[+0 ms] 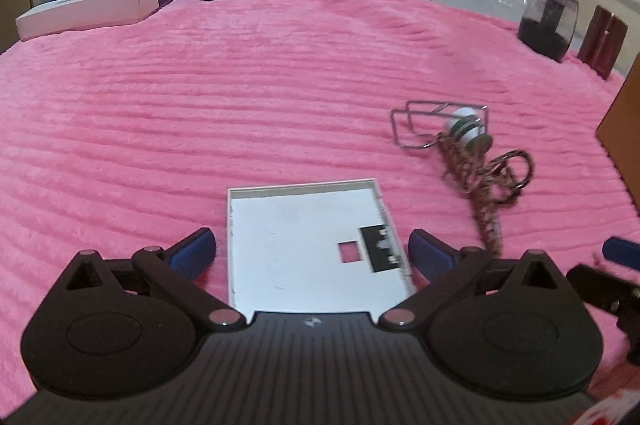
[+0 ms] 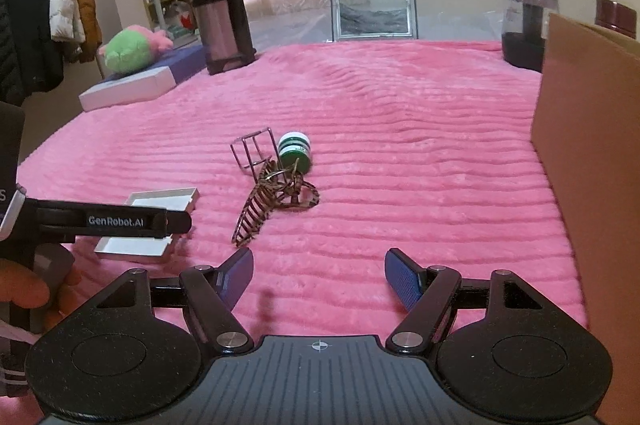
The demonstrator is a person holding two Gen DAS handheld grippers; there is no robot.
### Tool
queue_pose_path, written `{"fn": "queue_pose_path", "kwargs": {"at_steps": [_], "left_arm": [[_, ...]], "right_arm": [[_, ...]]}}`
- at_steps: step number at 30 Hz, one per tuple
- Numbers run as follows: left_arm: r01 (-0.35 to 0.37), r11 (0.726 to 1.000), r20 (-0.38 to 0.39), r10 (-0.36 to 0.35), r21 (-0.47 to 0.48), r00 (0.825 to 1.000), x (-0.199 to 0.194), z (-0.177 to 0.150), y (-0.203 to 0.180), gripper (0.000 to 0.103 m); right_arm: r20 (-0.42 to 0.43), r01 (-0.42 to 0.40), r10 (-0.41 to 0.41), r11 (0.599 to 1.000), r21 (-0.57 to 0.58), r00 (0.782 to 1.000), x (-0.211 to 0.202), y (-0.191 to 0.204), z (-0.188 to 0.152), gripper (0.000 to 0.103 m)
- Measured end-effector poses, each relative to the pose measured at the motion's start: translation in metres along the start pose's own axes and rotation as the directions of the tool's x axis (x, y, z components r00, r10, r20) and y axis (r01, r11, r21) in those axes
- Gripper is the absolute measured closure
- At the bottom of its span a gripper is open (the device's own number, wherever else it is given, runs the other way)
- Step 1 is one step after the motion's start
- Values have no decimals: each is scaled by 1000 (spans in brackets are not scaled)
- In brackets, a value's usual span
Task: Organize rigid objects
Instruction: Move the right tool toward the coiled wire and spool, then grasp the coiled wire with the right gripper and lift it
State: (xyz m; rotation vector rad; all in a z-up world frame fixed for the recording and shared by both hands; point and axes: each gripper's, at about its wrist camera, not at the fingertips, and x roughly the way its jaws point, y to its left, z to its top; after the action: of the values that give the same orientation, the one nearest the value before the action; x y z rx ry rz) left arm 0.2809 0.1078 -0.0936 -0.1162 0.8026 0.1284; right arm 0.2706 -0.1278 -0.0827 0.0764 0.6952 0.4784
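A shallow white tray lies on the pink blanket, and my left gripper stands open around its near half. The blue pads flank the tray's sides without visibly pressing on it. To the right of the tray lie a wire holder, a green-and-white jar on its side and a brown claw hair clip. My right gripper is open over bare blanket, below and to the right of the clip, jar and holder. The tray shows left of it.
A cardboard box stands at the right edge. At the back stand a tall dark flask, a picture frame and a dark jar. A plush toy lies on a blue-and-white box at the back left.
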Motion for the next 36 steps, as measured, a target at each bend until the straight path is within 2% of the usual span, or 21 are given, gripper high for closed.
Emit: {"fn": "queue_pose_path", "kwargs": {"at_steps": [2,4,6,13,19,20,21,22,23,24,26,32,36], "left_arm": [[7,1000,5,-7,19,1000,0,-2,1,3],[13,999,12,-14,41,1000,-1,-2,3,11],[24,998,14,-25,52,1000,-5,-2,5,14],[55,998,35,-56,45,998,-13,0,17,14],[66,996,36,-68,58,997,-17,-2,19,14],[67,996,36,-69,60,997,-18,-3,19,14],[70,996,36,-72,60,997,-20,-5,19,14],[72,996,36,-74,58,997,-22,-7,18,14],[76,995,35,-78,57,996,-24,-9,17,14],[80,995,34,-82,58,996,-26,-11,16,14],[89,994,31,-91,59,995,-32,-15,13,14],[120,991,27,-122,61,992,-56,-31,0,14],[154,986,15,-155,65,988,-72,-48,-10,14]], "right_arm": [[-1,0,0,1000,-15,1000,8,2,2,33],[2,1,-1,999,-33,1000,17,5,5,33],[10,-2,3,999,-50,1000,26,10,11,33],[28,-23,26,995,-100,999,54,29,26,33],[-1,26,-26,985,-170,1000,77,39,31,34],[-1,31,-32,984,-176,999,79,38,31,35],[-1,38,-39,983,-180,999,79,38,30,42],[-1,40,-41,982,-182,999,79,37,30,47],[-3,33,-35,983,-180,999,78,35,29,59],[-5,26,-27,984,-177,1000,76,33,29,64],[-4,24,-25,984,-175,1000,72,30,28,68],[-12,28,-31,988,-152,999,37,20,18,68],[-54,47,-54,992,-121,997,-4,13,-7,68]]}}
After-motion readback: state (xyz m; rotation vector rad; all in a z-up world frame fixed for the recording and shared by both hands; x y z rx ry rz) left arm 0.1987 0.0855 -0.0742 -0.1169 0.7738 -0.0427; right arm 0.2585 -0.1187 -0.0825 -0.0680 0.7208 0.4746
